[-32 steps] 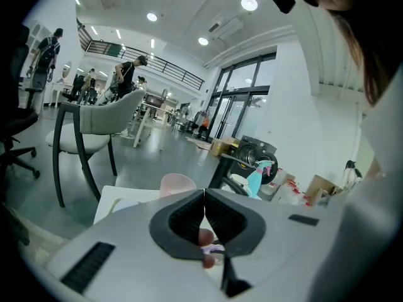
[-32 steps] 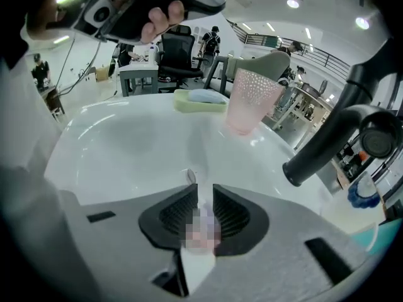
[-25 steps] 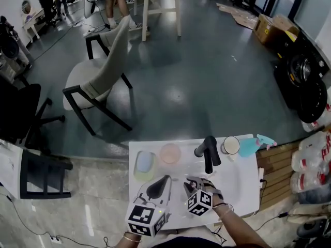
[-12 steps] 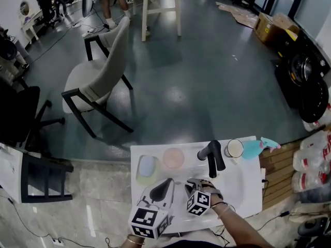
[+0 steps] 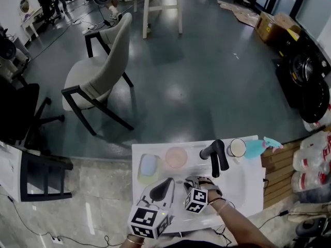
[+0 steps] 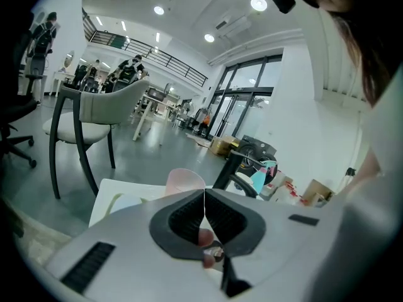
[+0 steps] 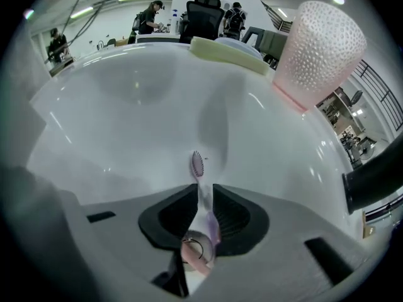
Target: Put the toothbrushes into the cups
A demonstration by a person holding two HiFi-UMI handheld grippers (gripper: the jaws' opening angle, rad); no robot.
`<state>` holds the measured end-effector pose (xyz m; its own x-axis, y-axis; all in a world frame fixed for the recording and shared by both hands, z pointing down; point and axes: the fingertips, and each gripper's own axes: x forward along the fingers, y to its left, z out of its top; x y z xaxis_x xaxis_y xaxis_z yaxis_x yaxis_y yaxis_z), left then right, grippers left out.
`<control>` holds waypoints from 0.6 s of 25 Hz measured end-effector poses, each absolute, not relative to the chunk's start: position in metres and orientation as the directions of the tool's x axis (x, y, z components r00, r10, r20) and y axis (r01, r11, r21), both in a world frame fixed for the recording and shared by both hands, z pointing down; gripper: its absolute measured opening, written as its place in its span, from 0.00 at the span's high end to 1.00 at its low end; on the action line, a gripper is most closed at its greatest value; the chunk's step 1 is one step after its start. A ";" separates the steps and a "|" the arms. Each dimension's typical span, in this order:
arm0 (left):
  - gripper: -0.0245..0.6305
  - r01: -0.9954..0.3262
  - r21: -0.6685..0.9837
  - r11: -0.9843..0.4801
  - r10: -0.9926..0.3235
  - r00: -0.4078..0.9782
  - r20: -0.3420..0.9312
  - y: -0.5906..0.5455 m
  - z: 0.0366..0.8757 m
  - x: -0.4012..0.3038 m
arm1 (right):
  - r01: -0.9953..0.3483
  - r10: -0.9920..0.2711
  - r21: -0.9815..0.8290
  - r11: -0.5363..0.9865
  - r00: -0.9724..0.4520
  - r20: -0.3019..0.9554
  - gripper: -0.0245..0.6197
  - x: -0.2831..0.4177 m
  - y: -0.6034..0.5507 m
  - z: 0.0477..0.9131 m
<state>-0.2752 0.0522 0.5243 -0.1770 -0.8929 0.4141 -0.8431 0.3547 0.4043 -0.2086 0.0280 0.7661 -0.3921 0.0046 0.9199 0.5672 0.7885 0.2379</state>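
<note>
A pale pink plastic toothbrush (image 7: pixel 198 166) is gripped by the right tool (image 7: pixel 203 194), the dimpled pink cup (image 7: pixel 318 49) seemingly unfilled; the left tool (image 6: pixel 204 200) is held closed.

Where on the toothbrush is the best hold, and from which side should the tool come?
The slim handle just behind the neck, pinched across its width, approached from the handle end. The right tool is shut on the toothbrush that way: the bristle head juts past the jaws over the sink, which likely leaves it clear for aiming at the pink cup.
</note>
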 end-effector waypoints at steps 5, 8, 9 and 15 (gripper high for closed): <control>0.96 -0.835 0.409 0.368 -0.889 -0.187 0.418 0.056 0.524 -0.276 | 0.602 0.023 0.200 0.773 -0.342 0.939 0.88 -0.208 0.027 0.770; 0.96 -0.831 0.414 0.372 -0.884 -0.180 0.432 0.060 0.523 -0.273 | 0.615 0.031 0.193 0.765 -0.334 0.942 0.89 -0.207 0.029 0.770; 0.96 -0.831 0.416 0.370 -0.882 -0.174 0.438 0.061 0.522 -0.273 | 0.612 0.030 0.194 0.766 -0.337 0.941 0.89 -0.208 0.029 0.770; 0.96 -0.836 0.402 0.375 -0.881 -0.186 0.435 0.064 0.522 -0.272 | 0.592 0.031 0.193 0.782 -0.348 0.937 0.91 -0.209 0.029 0.772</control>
<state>-0.2720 0.0636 0.5220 -0.1860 -0.8811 0.4348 -0.8355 0.3747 0.4019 -0.2089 0.0294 0.7721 -0.3476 0.0314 0.9371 0.5920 0.7824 0.1933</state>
